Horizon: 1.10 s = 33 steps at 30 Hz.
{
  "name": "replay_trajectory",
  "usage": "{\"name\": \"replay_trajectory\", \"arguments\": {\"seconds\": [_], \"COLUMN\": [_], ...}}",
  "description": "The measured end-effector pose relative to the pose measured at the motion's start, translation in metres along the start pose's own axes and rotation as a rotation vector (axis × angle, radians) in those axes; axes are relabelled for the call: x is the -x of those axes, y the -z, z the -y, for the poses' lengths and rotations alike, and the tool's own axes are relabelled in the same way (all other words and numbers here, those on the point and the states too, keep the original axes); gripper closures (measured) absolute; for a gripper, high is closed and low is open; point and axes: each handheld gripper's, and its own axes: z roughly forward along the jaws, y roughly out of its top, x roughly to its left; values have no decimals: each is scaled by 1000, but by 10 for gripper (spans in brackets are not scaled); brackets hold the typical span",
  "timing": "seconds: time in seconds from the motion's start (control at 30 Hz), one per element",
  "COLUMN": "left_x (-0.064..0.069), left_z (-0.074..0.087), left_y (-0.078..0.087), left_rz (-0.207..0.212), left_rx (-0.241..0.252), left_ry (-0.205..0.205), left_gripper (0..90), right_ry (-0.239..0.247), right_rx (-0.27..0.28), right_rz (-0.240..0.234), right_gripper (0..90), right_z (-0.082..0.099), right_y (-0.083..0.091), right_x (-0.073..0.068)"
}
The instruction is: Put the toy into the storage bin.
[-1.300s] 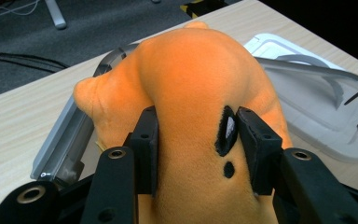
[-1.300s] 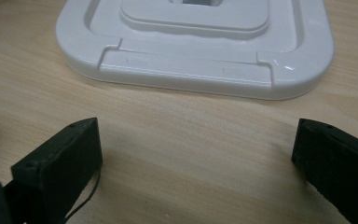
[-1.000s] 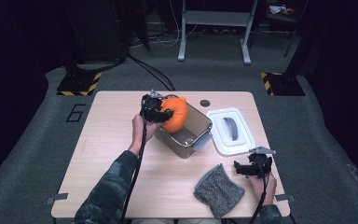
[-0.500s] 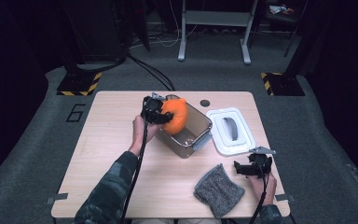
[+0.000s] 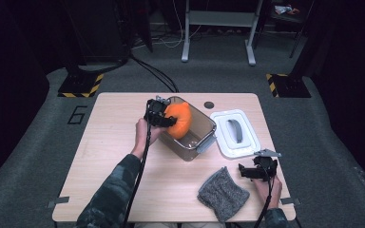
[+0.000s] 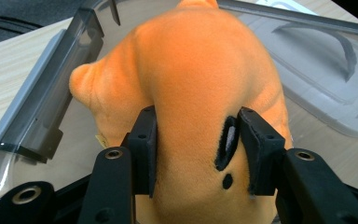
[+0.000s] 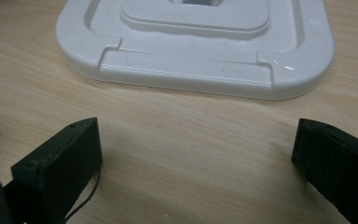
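Since a second ago the plush [image 5: 179,119] looks to have sunk a little toward the box [image 5: 204,138]; neither of my hands has shifted across the table [image 5: 109,156] in that time.

Nearest me, at the front right of the table, my right gripper [image 5: 247,172] sits low over the wood with its jaws spread wide and nothing between them. Through its own camera I see bare wood between the two black jaws, and just past them the near edge of the white lid [image 7: 196,70]. Just left of that gripper lies the grey cloth [image 5: 223,194], flat on the table near the front edge.

Farther out, the lid [image 5: 235,133] lies flat on the table, right of the box and close beside it.

Left of the lid stands the clear box, open. My left gripper [image 5: 167,119] is at its left rim, clamped on the orange plush. In the left gripper view, the pads [image 6: 144,140] press into the soft body of the plush [image 6: 200,74] from both sides. It hangs over the box's opening, its lower part inside the walls [image 6: 46,93]; whether it touches the bottom I cannot tell.

Beyond the box, a small dark disc [image 5: 209,105] lies near the table's far edge.
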Motion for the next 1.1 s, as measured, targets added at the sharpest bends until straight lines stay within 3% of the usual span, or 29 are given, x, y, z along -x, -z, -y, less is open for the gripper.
{"name": "replay_trajectory", "arguments": {"seconds": [0.27, 0.67, 1.1], "left_x": [0, 0, 0], "left_z": [0, -1, -7], "left_y": [-6, -9, 2], "left_rz": [3, 0, -17], "left_rx": [-31, -60, -8], "left_ry": [-1, 20, 9], "left_gripper": [532, 374, 325], "right_ry": [0, 0, 0], "right_rx": [0, 0, 0], "right_rz": [0, 0, 0], "right_gripper": [7, 7, 7], "right_z": [0, 0, 0], "right_y": [0, 0, 0], "right_x": [0, 0, 0]}}
